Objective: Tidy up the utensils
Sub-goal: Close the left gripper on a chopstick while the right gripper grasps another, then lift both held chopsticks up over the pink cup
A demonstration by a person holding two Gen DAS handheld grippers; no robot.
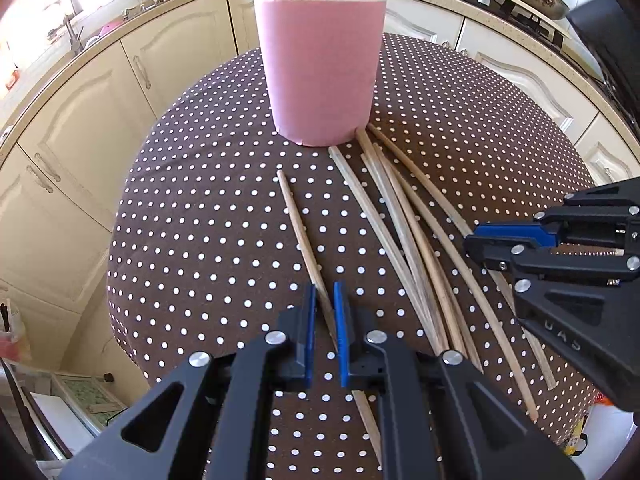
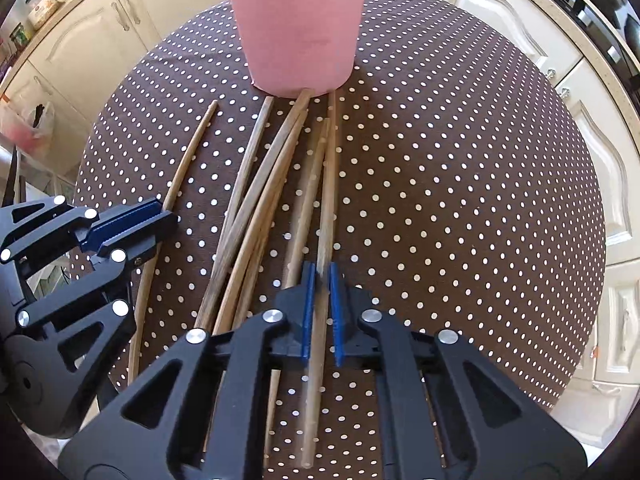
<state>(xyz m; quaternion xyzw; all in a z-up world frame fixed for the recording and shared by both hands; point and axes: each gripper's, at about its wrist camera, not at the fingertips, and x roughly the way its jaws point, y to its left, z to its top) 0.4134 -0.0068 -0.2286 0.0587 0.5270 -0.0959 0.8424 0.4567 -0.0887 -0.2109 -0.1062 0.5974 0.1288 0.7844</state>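
Gripping one chopstick each, both grippers pointing steeply down over the polka-dot desk (image 1: 192,208)

Left gripper (image 1: 325,300) clenching on a lone chopstick (image 1: 298,226), lying apart to the left of the main pile, narrow tip pointing toward the pink cup (image 1: 320,68); blue pads pinching it near the thicker end, with the rest trailing out below the jaws

Right gripper (image 2: 319,280) clamping on the rightmost chopstick (image 2: 329,184) of the pile, jaws nearly together around it; stick looking slightly blurred there, so possibly lifting, cannot say for sure

Remaining loose chopsticks (image 1: 404,232) fanning out on the cloth from the cup's base, several crossing or touching each other; more chopsticks already standing in the cup, leaning on its rim

Judging handling: thin bamboo or wood sticks, light, stiff, smooth and round-ish, so likely rolling or pivoting in a two-pad pinch; gripping near the thick end giving more surface, though the long free end then swinging; gripping nearer the middle probably steadier for tipping upright into the cup

Watching for neighbours dragging along where sticks overlap, and for the light cup tipping if bumped
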